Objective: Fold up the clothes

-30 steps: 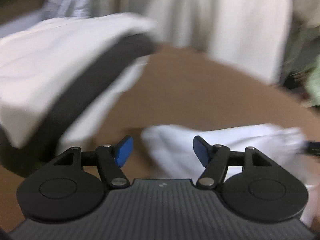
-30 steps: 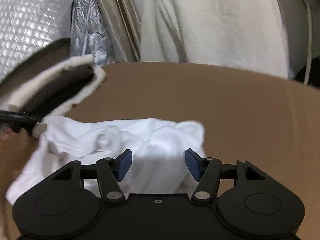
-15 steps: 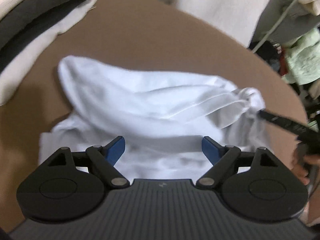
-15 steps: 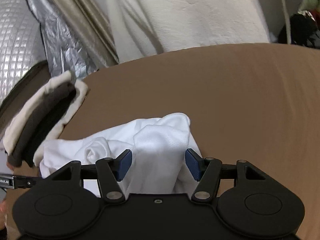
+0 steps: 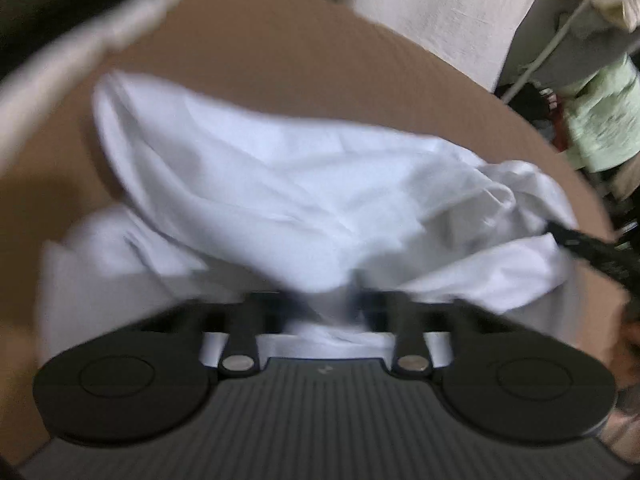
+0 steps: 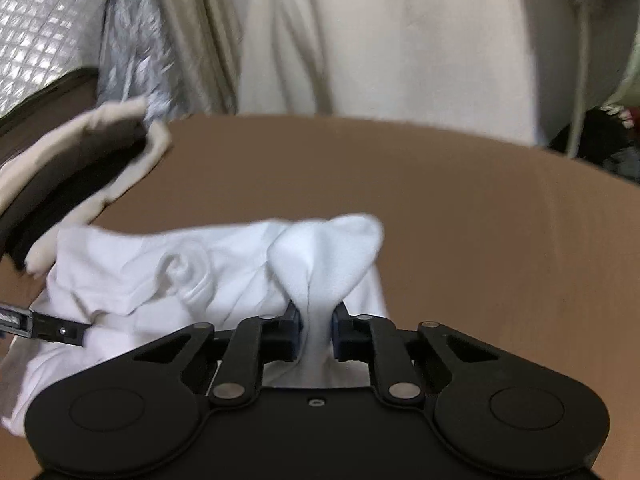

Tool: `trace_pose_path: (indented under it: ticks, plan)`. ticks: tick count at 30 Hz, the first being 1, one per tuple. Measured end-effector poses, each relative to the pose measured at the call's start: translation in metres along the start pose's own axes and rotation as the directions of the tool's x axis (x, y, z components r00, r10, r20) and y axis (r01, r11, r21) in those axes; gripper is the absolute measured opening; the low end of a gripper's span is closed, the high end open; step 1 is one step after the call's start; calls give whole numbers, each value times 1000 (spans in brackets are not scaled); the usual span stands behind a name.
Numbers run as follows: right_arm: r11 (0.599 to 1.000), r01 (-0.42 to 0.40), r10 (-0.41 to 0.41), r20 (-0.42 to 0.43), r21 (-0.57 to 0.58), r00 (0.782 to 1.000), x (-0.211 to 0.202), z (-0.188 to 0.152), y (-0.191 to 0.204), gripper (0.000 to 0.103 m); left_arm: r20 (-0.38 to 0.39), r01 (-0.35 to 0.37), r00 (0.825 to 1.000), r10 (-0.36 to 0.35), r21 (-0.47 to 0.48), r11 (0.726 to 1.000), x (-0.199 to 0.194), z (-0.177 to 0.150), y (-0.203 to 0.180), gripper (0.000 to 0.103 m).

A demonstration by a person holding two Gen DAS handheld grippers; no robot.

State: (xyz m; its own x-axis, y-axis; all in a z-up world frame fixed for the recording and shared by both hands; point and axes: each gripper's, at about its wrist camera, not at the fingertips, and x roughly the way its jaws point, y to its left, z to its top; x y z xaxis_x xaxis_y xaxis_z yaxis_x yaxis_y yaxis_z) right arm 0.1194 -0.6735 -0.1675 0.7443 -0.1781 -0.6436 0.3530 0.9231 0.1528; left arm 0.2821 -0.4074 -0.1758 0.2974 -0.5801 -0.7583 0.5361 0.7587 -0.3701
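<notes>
A white shirt [image 6: 224, 276] lies crumpled on the brown desk [image 6: 460, 208]. It sits on the near side of the desk, toward the left.

The right claw [image 6: 316, 330] is squeezed tight on a bunch of the shirt's cloth. The cloth puffs up in a soft hump just past the fingers [image 6: 290, 326].

The left claw [image 5: 320, 308] is blurry, but its two fingers sit close together with white shirt [image 5: 280, 200] cloth bunched between them, so it is pinching the shirt too.

In the right claw's view, the tip of the other claw pokes into the shirt from the left. A stack of folded clothes [image 6: 76, 172], cream and dark, rests at the far left of the desk. A big cream cloth [image 6: 400, 40] hangs behind the desk.
</notes>
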Motion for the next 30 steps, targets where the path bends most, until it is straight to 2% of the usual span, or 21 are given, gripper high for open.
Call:
trace_pose_path:
  ticks: [2, 5, 6, 8, 10, 13, 15, 16, 17, 18, 19, 20, 21, 22, 23, 25, 27, 29, 30]
  plan:
    - [999, 41, -41, 1, -3, 999, -11, 2, -2, 13, 87, 5, 996, -3, -22, 1000, -24, 7, 6, 12]
    - [995, 93, -92, 18, -33, 996, -26, 4, -2, 13, 182, 54, 982, -42, -63, 997, -53, 18, 19, 12]
    - [996, 86, -86, 34, -18, 996, -33, 6, -4, 12, 216, 27, 976, -18, -36, 999, -61, 19, 19, 12]
    - [994, 107, -105, 83, -14, 991, -48, 12, -6, 12, 289, -99, 953, 88, 25, 995, -69, 19, 16, 8]
    - [982, 188, -184, 115, -26, 976, -57, 16, -8, 12, 351, -229, 916, 194, 61, 972, -74, 19, 17, 8]
    - [973, 229, -229, 71, 10, 971, -54, 14, -27, 3, 347, -283, 899, 268, -9, 959, -71, 25, 39, 7]
    - [959, 283, -284, 77, 28, 956, -55, 11, -38, 1, 377, -314, 873, 310, -53, 948, -78, 30, 53, 7]
    - [949, 314, -316, 83, 35, 945, -55, 10, -43, 1, 400, -300, 865, 304, -74, 951, -84, 30, 59, 6]
    - [930, 364, -367, 106, 46, 924, -59, 11, -47, 1, 423, -287, 856, 299, -94, 953, -90, 30, 65, 5]
    - [904, 423, -428, 139, 62, 893, -64, 14, -50, 0, 445, -272, 846, 294, -114, 955, -96, 30, 72, 5]
    - [865, 499, -500, 178, 54, 847, -68, 17, -51, 0, 467, -257, 835, 290, -134, 957, -102, 31, 78, 5]
    - [811, 583, -575, 222, 34, 787, -70, 21, -51, 0, 489, -242, 824, 286, -153, 958, -108, 31, 84, 5]
    - [749, 662, -642, 274, 24, 716, -73, 25, -51, 1, 510, -226, 812, 282, -171, 959, -114, 31, 90, 5]
    - [705, 709, -680, 310, 27, 664, -76, 31, -54, 1, 531, -209, 800, 279, -189, 959, -120, 31, 96, 5]
    - [696, 716, -690, 319, 48, 649, -79, 36, -61, 1, 552, -192, 787, 276, -207, 959, -126, 31, 103, 5]
    - [710, 695, -690, 312, 113, 653, -85, 45, -77, 1, 584, -167, 764, 274, -232, 958, -135, 32, 114, 5]
    - [722, 671, -688, 275, 169, 671, -80, 44, -95, 1, 532, -251, 790, 303, -170, 953, -105, 38, 110, 5]
    - [712, 696, -697, 221, 98, 682, -47, 37, -103, 1, 490, -325, 804, 337, -112, 939, -73, 43, 104, 5]
    - [699, 715, -707, 186, 31, 683, -27, 33, -105, 1, 491, -303, 817, 301, -78, 950, -63, 44, 104, 5]
